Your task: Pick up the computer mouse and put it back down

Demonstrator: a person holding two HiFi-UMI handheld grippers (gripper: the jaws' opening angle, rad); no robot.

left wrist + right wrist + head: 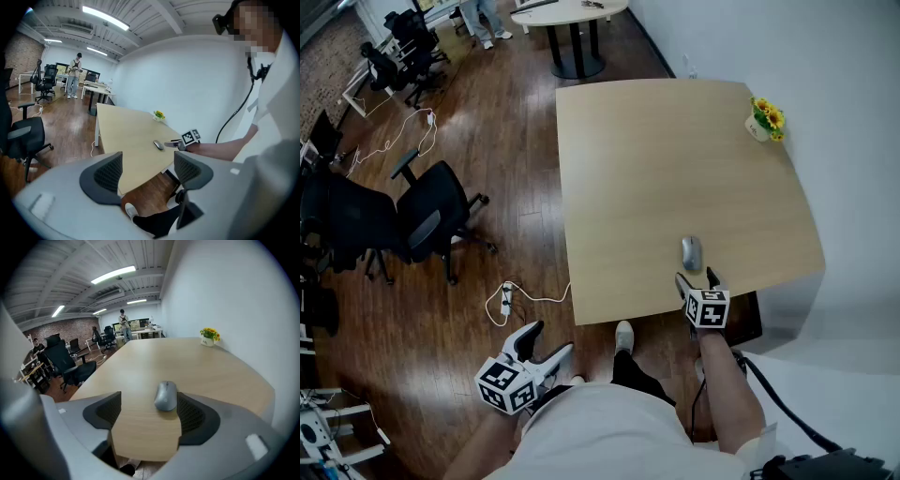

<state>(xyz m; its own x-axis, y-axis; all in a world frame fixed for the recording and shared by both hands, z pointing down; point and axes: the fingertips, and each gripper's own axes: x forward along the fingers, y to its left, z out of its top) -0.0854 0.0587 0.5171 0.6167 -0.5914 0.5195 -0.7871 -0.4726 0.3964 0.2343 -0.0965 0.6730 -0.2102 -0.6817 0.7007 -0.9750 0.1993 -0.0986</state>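
Observation:
A grey computer mouse [691,251] lies on the light wooden table [656,169] near its front edge. My right gripper [697,281] hovers at that edge just behind the mouse, open. In the right gripper view the mouse [166,395] sits just ahead of the open right gripper [149,411], close to the right-hand finger [190,414], with nothing between the pads. My left gripper [548,339] is off the table, low over the floor at the left, open and empty. From the left gripper view, past the open left gripper [147,171], the mouse [158,145] and the right gripper [176,144] show on the table.
A small pot of yellow flowers [762,120] stands at the table's far right corner by the white wall. Black office chairs [422,220] stand left of the table. A power strip with white cable [506,298] lies on the wood floor. A round table [572,14] is beyond.

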